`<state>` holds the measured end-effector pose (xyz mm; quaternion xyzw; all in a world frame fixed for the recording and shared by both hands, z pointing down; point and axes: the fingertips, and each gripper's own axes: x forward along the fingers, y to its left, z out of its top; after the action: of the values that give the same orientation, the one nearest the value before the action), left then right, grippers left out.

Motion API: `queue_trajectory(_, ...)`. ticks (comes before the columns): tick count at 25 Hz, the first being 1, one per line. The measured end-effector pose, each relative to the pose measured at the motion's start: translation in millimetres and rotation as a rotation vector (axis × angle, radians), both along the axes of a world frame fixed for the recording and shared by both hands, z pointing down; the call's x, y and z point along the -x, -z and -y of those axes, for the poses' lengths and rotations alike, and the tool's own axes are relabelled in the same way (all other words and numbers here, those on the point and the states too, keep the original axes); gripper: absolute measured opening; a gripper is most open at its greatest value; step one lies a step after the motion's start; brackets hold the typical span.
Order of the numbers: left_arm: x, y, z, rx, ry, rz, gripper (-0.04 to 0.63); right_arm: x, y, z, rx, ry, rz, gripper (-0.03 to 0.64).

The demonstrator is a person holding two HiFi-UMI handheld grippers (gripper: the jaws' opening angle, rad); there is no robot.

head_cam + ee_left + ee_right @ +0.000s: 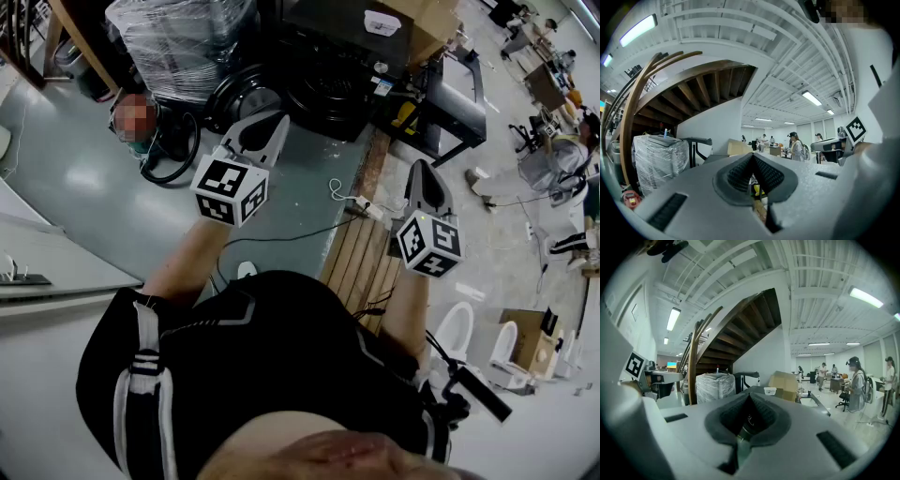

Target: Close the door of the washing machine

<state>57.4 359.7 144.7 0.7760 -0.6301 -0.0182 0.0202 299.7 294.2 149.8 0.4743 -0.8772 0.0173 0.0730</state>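
left gripper [275, 122] and right gripper [423, 169] were held out level toward the washing machine [328, 75], jaws pressed together, empty; its round door [242, 98] looked swung open, leftward.

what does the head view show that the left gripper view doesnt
Only the head view: the person's black top, the white cable on the floor and the white toilets at lower right. Only the left gripper view: the ceiling lights and the staircase's wooden underside. Both: the plastic-wrapped bundle, the left gripper with fingers shut on nothing, and the right gripper, of which the left gripper view catches just the marker cube.
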Motion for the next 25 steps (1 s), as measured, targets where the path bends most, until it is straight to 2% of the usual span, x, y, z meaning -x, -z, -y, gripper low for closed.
queue_trajectory(13, 11.3, -3.0, -0.1, 0.004, 0.017, 0.003, 0.002, 21.7, 2.0, -2.5, -0.017, 0.031, 0.006, 0.005)
queue_trajectory(18, 20.8, 3.1, -5.3, -0.018, 0.007, -0.020, 0.002, 37.1, 3.5, -3.2, -0.023, 0.034, -0.001, 0.005)
queue_trajectory(25, 55.2, -0.6, -9.2, -0.018, 0.016, -0.019, 0.002, 76.1, 3.0, -5.4, -0.023, 0.045, -0.005, 0.005)
